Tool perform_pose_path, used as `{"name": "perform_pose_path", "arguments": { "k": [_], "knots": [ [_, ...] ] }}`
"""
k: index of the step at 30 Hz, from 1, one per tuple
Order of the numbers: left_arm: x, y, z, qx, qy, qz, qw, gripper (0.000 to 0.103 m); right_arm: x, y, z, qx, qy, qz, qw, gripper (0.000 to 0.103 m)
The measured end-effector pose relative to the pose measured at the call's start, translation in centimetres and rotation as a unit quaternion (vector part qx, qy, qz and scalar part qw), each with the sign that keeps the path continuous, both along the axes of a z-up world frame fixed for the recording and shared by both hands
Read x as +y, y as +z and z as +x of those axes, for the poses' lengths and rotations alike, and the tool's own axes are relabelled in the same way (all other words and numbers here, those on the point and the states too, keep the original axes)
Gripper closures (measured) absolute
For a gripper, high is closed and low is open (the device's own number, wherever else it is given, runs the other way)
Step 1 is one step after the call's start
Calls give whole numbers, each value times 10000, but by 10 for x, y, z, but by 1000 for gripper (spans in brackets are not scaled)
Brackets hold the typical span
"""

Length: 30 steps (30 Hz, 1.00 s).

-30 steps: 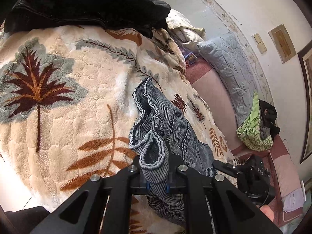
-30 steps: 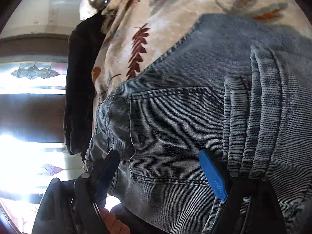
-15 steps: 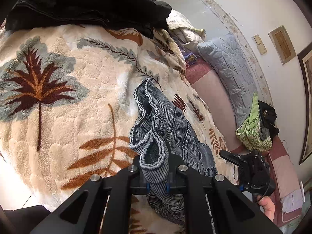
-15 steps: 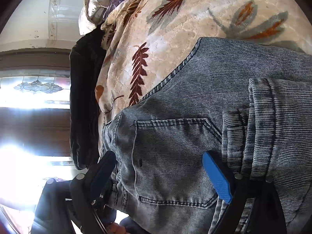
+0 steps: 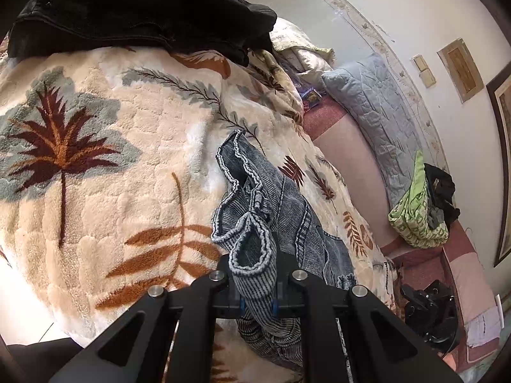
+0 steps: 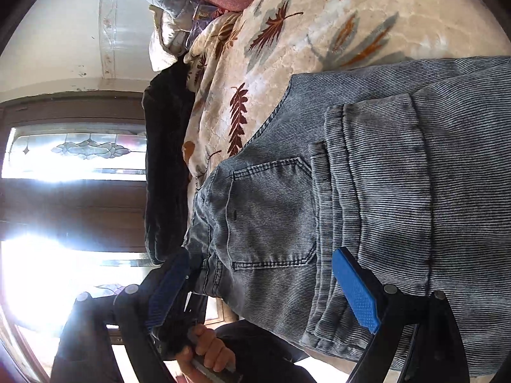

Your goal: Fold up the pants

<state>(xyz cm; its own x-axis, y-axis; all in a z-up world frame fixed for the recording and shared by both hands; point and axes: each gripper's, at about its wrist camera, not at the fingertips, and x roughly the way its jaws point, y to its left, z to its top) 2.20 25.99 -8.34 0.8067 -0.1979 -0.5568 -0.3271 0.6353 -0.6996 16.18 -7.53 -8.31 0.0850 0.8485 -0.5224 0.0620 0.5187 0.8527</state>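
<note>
Between the closed fingers of the left gripper point(image 5: 255, 296), a hem of the grey jeans point(image 5: 271, 217) is clamped; the remainder lies ahead on the leaf-print blanket point(image 5: 111, 175). Right gripper point(image 6: 265, 287): jaws apart, jeans pocket ahead, untouched. Lower folds cut off.

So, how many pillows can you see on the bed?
2. A grey quilted pillow leans at the wall, right of the blanket. A cream pillow lies behind it, near the black garment. Others may be hidden.

jeans point(image 6: 399, 191) cut off right, window point(image 6: 64, 255) glare-washed
</note>
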Motion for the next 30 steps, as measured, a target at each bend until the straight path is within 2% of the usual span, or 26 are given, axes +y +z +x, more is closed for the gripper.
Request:
{"name": "perform_pose_path", "arguments": {
  "k": [4, 8, 17, 19, 24, 27, 30],
  "knots": [
    [1, -2, 0, 42, 11, -3, 10000, 92, 29, -5, 5, 59, 197, 100, 9997, 11],
    [2, -3, -1, 52, -2, -18, 10000, 92, 52, -30, 5, 289, 394, -111, 9987, 10],
    [3, -2, 0, 18, -1, -84, 10000, 92, 62, -12, 6, 111, 516, -283, 9982, 8],
    [4, -2, -1, 14, -12, -99, 9999, 92, 66, -23, 8, 199, 527, -493, 9972, 8],
    [3, -2, -1, 19, -10, -77, 10000, 92, 60, -20, 9, 255, 492, -404, 9976, 8],
    [2, -2, -1, 8, -7, -43, 10000, 92, 53, -14, 9, 112, 341, -323, 9988, 8],
    [1, -1, -1, 9, -13, -2, 10000, 92, 58, -29, 12, 264, 408, -441, 9978, 7]
  ]
}}
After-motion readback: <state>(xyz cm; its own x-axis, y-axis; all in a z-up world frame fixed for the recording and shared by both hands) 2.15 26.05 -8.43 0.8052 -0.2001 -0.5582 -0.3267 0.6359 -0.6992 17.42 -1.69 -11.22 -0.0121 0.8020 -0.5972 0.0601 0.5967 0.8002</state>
